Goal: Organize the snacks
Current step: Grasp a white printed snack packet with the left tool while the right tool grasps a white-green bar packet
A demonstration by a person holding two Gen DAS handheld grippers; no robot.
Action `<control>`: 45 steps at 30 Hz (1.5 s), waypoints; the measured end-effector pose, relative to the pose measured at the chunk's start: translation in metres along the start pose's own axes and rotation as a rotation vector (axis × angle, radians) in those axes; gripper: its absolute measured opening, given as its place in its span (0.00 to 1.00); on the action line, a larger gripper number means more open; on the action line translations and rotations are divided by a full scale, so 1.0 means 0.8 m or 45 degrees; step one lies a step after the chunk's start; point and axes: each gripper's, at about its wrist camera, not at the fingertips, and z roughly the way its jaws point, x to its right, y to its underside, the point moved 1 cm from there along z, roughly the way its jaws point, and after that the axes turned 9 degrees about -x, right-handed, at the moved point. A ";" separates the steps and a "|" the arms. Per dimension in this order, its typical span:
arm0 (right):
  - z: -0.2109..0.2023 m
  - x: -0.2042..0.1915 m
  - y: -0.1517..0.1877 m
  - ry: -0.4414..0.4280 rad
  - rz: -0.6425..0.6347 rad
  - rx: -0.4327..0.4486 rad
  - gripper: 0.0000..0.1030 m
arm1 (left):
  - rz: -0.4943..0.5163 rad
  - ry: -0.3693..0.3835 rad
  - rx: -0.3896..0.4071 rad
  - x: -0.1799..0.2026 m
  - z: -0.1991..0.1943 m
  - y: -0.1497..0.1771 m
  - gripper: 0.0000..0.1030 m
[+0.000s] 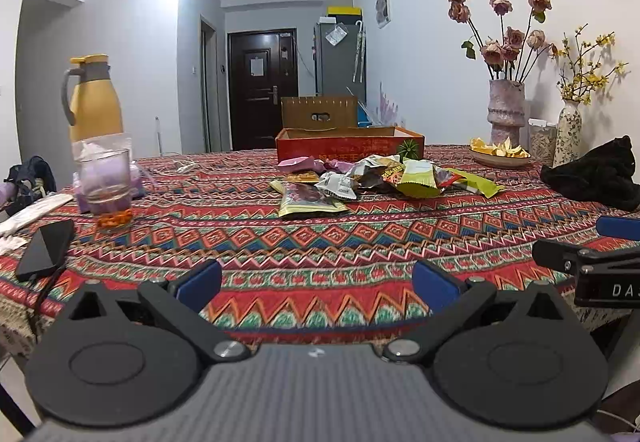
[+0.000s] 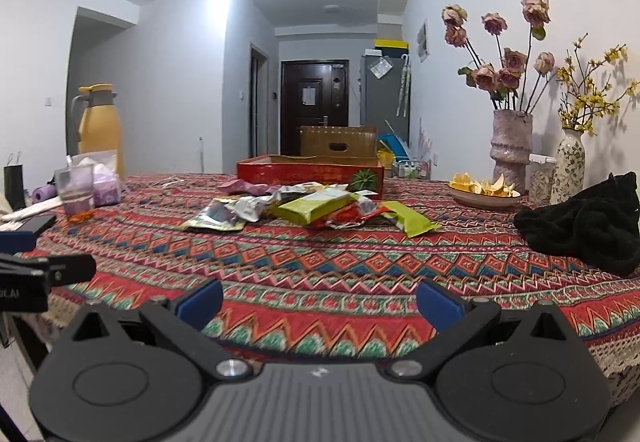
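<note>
Both claws, left claw (image 1: pixel 316 282) and right claw (image 2: pixel 318 300), spread wide and gripping nothing, low over desk (image 1: pixel 320 242); snack packets (image 1: pixel 360 182) piled just before red box (image 1: pixel 348 146).

left gripper (image 1: pixel 316 284) empty, fingers (image 1: pixel 200 282) spread; right gripper (image 2: pixel 318 300) likewise

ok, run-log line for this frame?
phase: pre-grasp | left gripper: open, empty | right gripper: open, empty | snacks: piled on table, before red box

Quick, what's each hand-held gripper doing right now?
Left hand-held gripper: open, holding nothing.
Right hand-held gripper: open, holding nothing.
</note>
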 end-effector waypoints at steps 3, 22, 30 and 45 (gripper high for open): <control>0.016 0.005 -0.014 0.011 0.008 -0.003 1.00 | -0.001 0.017 -0.026 0.001 0.019 -0.013 1.00; 0.141 0.018 -0.097 -0.023 0.070 -0.130 1.00 | 0.028 0.065 -0.088 -0.012 0.142 -0.103 1.00; 0.224 0.027 -0.148 -0.087 0.198 -0.225 0.82 | 0.084 0.137 -0.090 -0.013 0.226 -0.158 0.90; 0.339 0.010 -0.175 -0.051 0.154 -0.359 0.55 | 0.131 0.295 -0.392 0.003 0.383 -0.186 0.65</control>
